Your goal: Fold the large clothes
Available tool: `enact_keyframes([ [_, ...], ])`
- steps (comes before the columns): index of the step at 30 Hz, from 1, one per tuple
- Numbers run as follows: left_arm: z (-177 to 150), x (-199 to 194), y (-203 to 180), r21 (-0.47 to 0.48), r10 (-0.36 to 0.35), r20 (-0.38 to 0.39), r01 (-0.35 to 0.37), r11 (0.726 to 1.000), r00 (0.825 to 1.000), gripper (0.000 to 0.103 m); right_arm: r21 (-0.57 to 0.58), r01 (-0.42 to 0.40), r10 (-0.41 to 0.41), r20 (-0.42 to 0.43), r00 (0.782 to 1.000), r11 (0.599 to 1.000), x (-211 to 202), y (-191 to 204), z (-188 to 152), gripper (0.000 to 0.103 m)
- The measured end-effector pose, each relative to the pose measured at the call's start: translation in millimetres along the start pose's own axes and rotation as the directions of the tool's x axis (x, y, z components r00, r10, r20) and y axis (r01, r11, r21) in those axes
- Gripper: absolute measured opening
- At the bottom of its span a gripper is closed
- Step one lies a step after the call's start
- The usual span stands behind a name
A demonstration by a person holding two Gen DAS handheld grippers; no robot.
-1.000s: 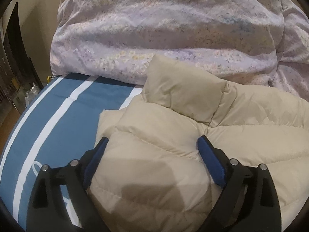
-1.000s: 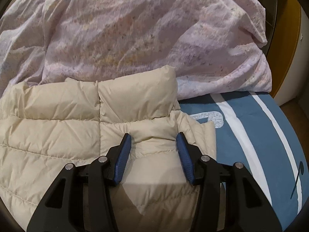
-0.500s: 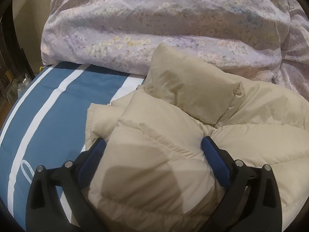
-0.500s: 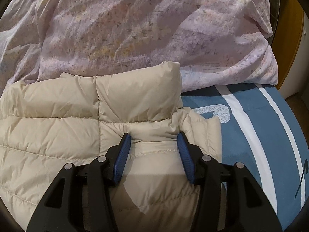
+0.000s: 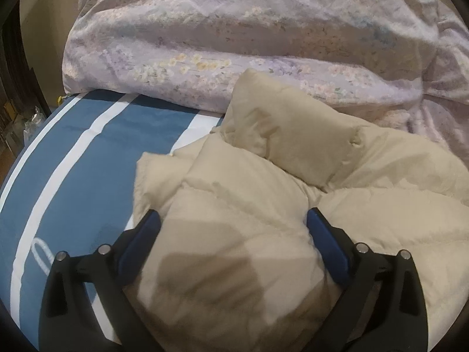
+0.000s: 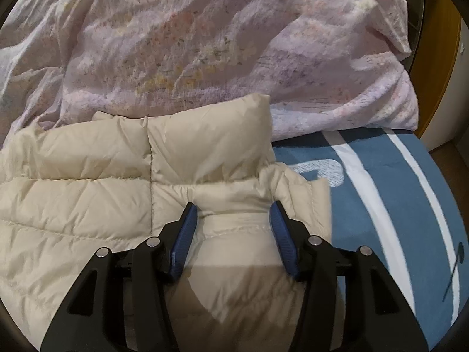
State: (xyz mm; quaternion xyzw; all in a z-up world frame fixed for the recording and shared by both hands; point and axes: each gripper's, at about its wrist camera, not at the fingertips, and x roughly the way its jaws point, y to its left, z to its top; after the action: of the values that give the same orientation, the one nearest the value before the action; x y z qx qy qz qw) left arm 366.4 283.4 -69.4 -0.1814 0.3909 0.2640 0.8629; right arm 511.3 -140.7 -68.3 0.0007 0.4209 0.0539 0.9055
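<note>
A beige quilted puffer jacket [image 5: 293, 193] lies on a blue bed cover with white stripes [image 5: 73, 158], its stand-up collar [image 5: 293, 143] toward the far side. My left gripper [image 5: 231, 226] has its jaws wide apart around the jacket's left shoulder padding, which bulges between the blue pads. In the right wrist view the jacket [image 6: 82, 182] fills the left half. My right gripper [image 6: 233, 214] has its jaws closer together, pinching a bunch of fabric at the right shoulder just below the collar [image 6: 205, 146].
A crumpled lilac floral duvet [image 5: 249, 29] is heaped right behind the jacket, also in the right wrist view [image 6: 205, 44]. The bed's left edge [image 5: 17, 170] drops toward dark furniture. On the right are the bed's edge and a wooden door [image 6: 439, 58].
Both grippers have slid slightly forward over the jacket toward the collar. The left shoulder fabric has bunched up more between the left jaws. The right grip stays the same.
</note>
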Motion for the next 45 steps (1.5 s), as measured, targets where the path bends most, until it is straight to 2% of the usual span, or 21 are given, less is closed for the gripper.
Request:
enact_keyframes([
  [2,-6.3,-14.7,5.2,0.002,-0.027,0.007,0.027,1.0,1.0,0.094,0.021,-0.034,0.034,0.016,0.999,0.999,-20.2,-8.3,-6.5,0.07],
  [6,-18.1,-48.2,29.0,-0.006,-0.046,0.032,0.046,0.999,0.998,0.092,0.097,-0.078,0.077,0.017,0.997,0.992,-49.7,-36.8,-18.8,0.078],
  [8,-22.4,-64.4,45.8,-0.028,-0.04,0.038,0.041,0.999,0.998,0.092,0.141,-0.11,0.112,-0.004,0.994,0.984,-56.6,-52.7,-27.2,0.079],
  [13,-38.4,-81.7,80.4,-0.087,-0.061,-0.007,0.06,0.994,0.998,0.092,0.245,-0.188,0.211,-0.074,0.975,0.951,-57.4,-81.0,-56.1,0.079],
  [17,-56.5,-85.1,91.2,-0.145,-0.117,-0.05,0.109,0.983,0.992,0.092,0.282,-0.228,0.262,-0.091,0.961,0.932,-58.5,-85.3,-72.5,0.079],
  [20,-66.3,-82.7,92.9,-0.192,-0.184,-0.078,0.167,0.967,0.98,0.092,0.312,-0.262,0.306,-0.101,0.947,0.913,-58.8,-89.5,-78.8,0.078],
  [23,-73.6,-78.0,89.6,-0.231,-0.25,-0.104,0.221,0.948,0.963,0.088,0.331,-0.308,0.36,-0.107,0.927,0.892,-57.4,-87.9,-84.3,0.071],
  [26,-76.7,-77.8,83.4,-0.232,-0.258,-0.1,0.23,0.945,0.961,0.084,0.318,-0.315,0.361,-0.098,0.927,0.895,-59.6,-85.9,-87.3,0.066],
  [29,-78.2,-77.8,78.1,-0.246,-0.272,-0.095,0.242,0.939,0.958,0.078,0.332,-0.338,0.387,-0.092,0.917,0.881,-59.2,-87.4,-88.8,0.058],
  [32,-79.8,-77.1,71.3,-0.256,-0.298,-0.097,0.265,0.93,0.95,0.067,0.356,-0.37,0.425,-0.087,0.901,0.858,-57.2,-89.8,-90.5,0.048],
  [34,-80.5,-74.7,65.8,-0.259,-0.317,-0.105,0.282,0.924,0.942,0.053,0.367,-0.388,0.446,-0.086,0.891,0.846,-55.4,-90.2,-92.0,0.041],
  [35,-80.8,-74.1,64.2,-0.261,-0.319,-0.105,0.283,0.923,0.942,0.05,0.369,-0.396,0.454,-0.082,0.887,0.841,-55.0,-89.3,-92.0,0.036],
  [40,-79.9,-75.6,61.4,-0.273,-0.336,-0.09,0.301,0.914,0.938,0.022,0.363,-0.418,0.467,-0.057,0.882,0.833,-62.0,-86.3,-91.9,0.023],
  [45,-79.3,-91.7,71.1,-0.275,-0.35,-0.059,0.322,0.906,0.935,0.014,0.338,-0.435,0.476,-0.046,0.878,0.834,-76.6,-79.9,-93.0,0.019],
])
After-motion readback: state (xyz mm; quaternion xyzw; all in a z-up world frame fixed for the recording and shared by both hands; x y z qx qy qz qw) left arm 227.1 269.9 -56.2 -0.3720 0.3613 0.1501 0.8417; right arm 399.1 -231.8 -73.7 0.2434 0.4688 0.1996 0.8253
